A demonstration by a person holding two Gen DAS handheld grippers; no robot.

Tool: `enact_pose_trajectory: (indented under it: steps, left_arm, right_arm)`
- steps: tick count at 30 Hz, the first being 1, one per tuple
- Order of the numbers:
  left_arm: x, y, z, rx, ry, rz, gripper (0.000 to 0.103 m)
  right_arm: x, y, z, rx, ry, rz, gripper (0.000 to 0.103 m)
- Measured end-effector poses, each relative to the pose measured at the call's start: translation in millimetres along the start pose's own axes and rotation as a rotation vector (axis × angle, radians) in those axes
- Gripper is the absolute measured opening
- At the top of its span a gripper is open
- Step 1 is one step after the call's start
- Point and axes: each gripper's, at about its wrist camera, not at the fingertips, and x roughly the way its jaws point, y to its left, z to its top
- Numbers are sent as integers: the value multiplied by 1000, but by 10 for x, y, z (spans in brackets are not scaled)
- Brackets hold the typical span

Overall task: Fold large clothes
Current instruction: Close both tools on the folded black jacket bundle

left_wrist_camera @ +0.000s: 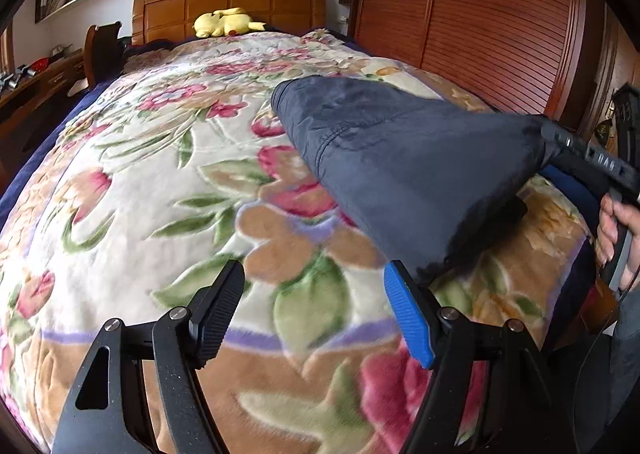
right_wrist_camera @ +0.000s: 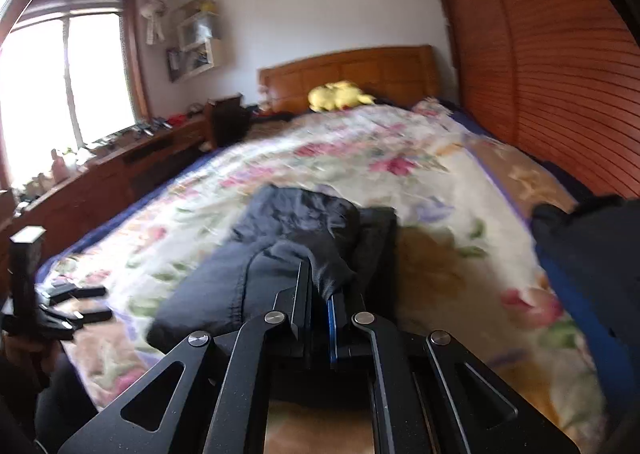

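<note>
On the bed, in the left wrist view, the left gripper [left_wrist_camera: 314, 316] hovers with its two fingers spread wide apart and empty over the plush floral blanket [left_wrist_camera: 160, 190], one pad black and ribbed, the other blue. The dark navy garment [left_wrist_camera: 392, 158] lies ahead and to the right of it, drawn out as a long tapering shape whose axis runs from a free hemmed end near the middle of the bed to the pinched end held at the right gripper [left_wrist_camera: 548, 146], raised clear of the blanket. The cloth looks thin, smooth and slack, with a stitched seam running across it. Judged from this, the free lower edge is the part nearest the left gripper, so that arm is better placed to take it. In the right wrist view, the right gripper [right_wrist_camera: 320, 294] has its fingers closed together on a bunched fold of the garment, which spreads forward and leftward in soft creased layers onto the blanket. The left gripper shows at the far left edge, well apart from the cloth. A yellow plush toy [right_wrist_camera: 338, 94] rests by the wooden headboard [right_wrist_camera: 360, 66].
</note>
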Motion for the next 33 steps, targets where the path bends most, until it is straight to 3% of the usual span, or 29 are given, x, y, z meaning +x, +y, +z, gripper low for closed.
enact_pose_trajectory:
  steps: [5, 8, 15, 25, 33]
  left_arm:
    - [131, -94, 238, 20, -30, -20, 73]
    - [246, -131, 369, 27, -39, -25, 73]
    - [558, -183, 665, 72, -43, -15, 73]
    - [1131, -25, 1110, 93, -22, 24, 73]
    - [1495, 160, 1341, 72, -7, 39, 73]
  right_arm:
    - [241, -65, -195, -6, 104, -30, 5]
    - [408, -49, -202, 18, 142, -19, 11]
    - [715, -112, -180, 79, 180, -70, 46]
    - [865, 18, -220, 58, 198, -111, 59]
    - [980, -65, -226, 89, 226, -95, 67]
